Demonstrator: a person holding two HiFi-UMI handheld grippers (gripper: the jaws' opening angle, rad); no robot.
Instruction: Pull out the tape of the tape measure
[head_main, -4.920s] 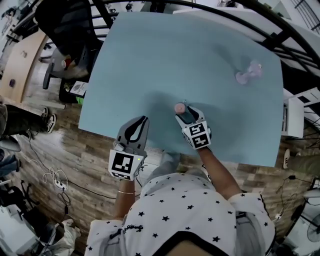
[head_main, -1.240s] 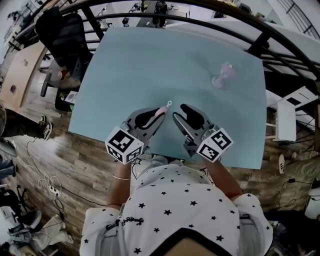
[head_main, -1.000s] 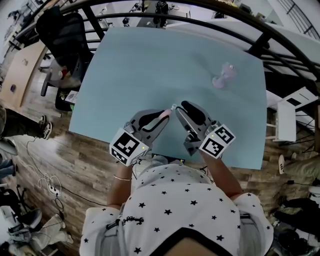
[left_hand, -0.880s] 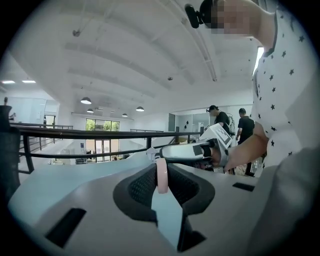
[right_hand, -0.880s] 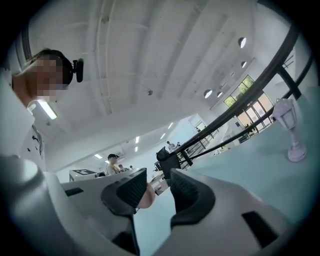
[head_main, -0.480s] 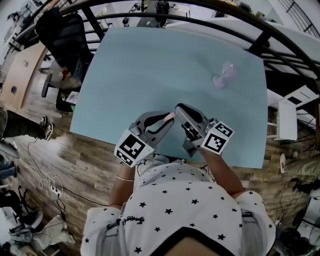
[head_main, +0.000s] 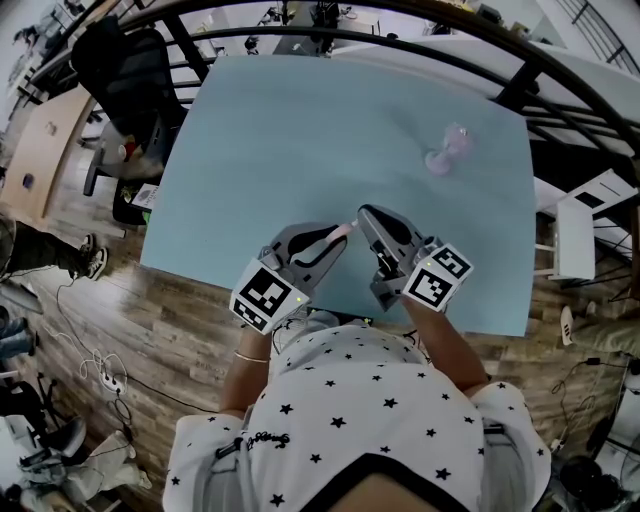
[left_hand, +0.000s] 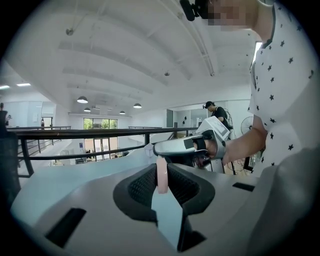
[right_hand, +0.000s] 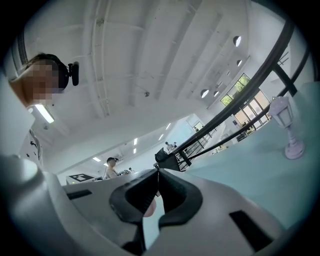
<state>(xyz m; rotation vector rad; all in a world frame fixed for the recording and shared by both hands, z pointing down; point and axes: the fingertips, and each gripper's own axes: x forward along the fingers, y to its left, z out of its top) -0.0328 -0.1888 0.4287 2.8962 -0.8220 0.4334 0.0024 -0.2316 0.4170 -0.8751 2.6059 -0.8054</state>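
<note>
Left gripper: grey-and-black two-jaw tongs, partly closed, with the pads clamped on the tape measure.
Tape measure: small round pink case, held edge-on between the left pads over the near part of the light blue table.
Right gripper: its jaws have just been closing and the tips now meet at the case's end. Any tab between them is too small to make out.
Far right: pale lilac lamp-shaped ornament, standing well apart.

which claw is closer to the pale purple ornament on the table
Right. The right claw is below-left of the pale purple ornament; the left claw lies farther left.
</note>
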